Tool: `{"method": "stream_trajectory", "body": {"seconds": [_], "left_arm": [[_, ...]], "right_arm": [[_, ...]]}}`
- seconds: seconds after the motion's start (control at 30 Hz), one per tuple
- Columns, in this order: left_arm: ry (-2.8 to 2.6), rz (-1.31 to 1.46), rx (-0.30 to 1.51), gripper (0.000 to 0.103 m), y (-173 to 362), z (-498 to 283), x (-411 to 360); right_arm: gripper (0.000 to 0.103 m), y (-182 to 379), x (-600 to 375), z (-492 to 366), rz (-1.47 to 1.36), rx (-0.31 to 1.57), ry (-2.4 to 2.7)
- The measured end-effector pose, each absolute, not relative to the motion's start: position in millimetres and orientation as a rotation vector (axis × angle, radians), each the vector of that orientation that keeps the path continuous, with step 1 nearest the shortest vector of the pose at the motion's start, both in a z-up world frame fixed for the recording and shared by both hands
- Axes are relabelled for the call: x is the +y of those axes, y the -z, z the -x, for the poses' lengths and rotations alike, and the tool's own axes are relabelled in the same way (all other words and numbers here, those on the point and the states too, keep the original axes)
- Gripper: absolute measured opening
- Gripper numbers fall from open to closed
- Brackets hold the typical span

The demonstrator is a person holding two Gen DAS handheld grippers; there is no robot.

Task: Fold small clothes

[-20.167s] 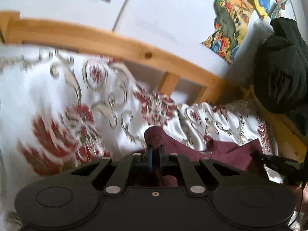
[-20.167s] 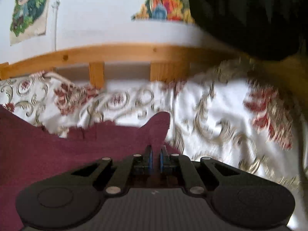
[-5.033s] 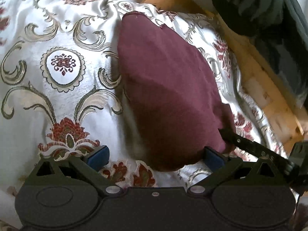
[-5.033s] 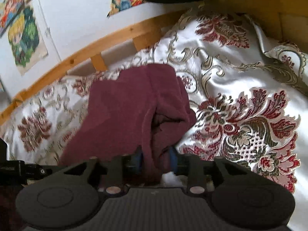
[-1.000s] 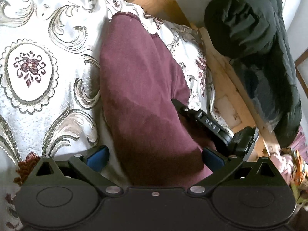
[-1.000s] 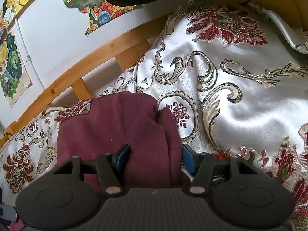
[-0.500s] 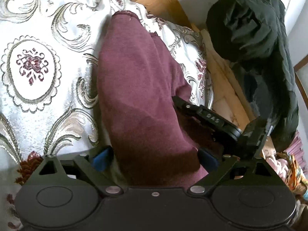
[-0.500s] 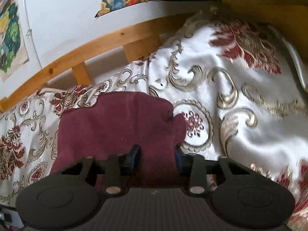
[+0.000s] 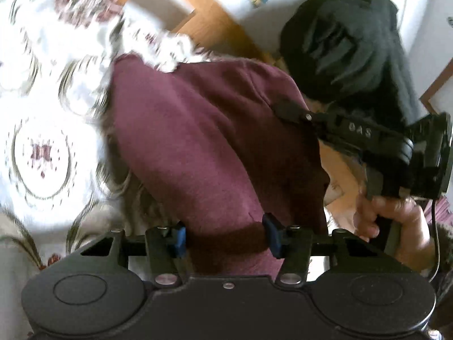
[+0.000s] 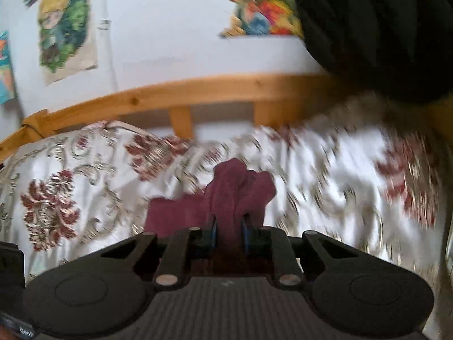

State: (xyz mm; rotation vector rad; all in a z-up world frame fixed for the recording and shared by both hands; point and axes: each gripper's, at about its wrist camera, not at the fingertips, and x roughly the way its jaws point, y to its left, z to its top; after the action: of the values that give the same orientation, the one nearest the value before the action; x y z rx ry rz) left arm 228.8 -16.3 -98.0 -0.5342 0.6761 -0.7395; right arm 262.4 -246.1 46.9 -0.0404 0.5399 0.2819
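The maroon garment (image 9: 215, 153) lies bunched on the bedspread (image 9: 42, 153), a white satin cover with red flowers and grey-gold scrolls, and both grippers have hold of it

In the left wrist view the left gripper (image 9: 225, 233) has its blue-padded fingers (image 9: 179, 238) partly closed around a thick fold at the near end of the garment; the cloth fills the gap between them and both pads touch it. The rest of the garment runs away from the gripper toward the far side of the bed, broad and rounded, with a seam line curving across its far right part. At the right, the right gripper (image 9: 288, 112) reaches in from the right edge and its tip meets the garment's right side; a hand (image 9: 396, 223) grips its handle near the lower right

In the right wrist view the right gripper (image 10: 228, 233) has its jaws drawn close together, pinching a narrow bunch of the garment (image 10: 235, 195) that stands up in a crumpled peak just beyond the fingers. More of the cloth spreads low to the left of that peak on the bedspread (image 10: 85, 187)

A wooden bed rail (image 10: 198, 90) runs across the far side, with a white wall (image 10: 170, 22) behind it bearing colourful posters (image 10: 65, 28). A black coat (image 9: 348, 45) hangs at the far right. Both views are blurred by motion
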Motion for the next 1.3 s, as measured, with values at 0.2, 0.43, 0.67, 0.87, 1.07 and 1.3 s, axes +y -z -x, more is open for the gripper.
{"method": "stream_trajectory", "body": {"seconds": [0.2, 0.43, 0.67, 0.87, 1.07, 1.3], "left_arm": [[0.668, 0.487, 0.583, 0.054, 58, -227, 7], [0.526, 0.394, 0.516, 0.053, 35, -236, 47], [0.409, 0.387, 0.605, 0.051, 57, -256, 69], [0.433, 0.333, 0.627, 0.049, 70, -260, 53], [0.465, 0.373, 0.634, 0.048, 78, -262, 47], [0.457, 0.482, 0.664, 0.054, 95, -265, 55]], "right_arm": [[0.018, -82, -213, -270, 0.064, 0.473, -0.345], [0.018, -67, -183, -295, -0.022, 0.41, -0.382], [0.019, -5, -187, -322, -0.02, 0.489, -0.331], [0.019, 17, -211, -311, -0.049, 0.504, -0.276], [0.019, 13, -221, -308, -0.045, 0.493, -0.258], [0.027, 27, -217, -306, -0.061, 0.502, -0.191]]}}
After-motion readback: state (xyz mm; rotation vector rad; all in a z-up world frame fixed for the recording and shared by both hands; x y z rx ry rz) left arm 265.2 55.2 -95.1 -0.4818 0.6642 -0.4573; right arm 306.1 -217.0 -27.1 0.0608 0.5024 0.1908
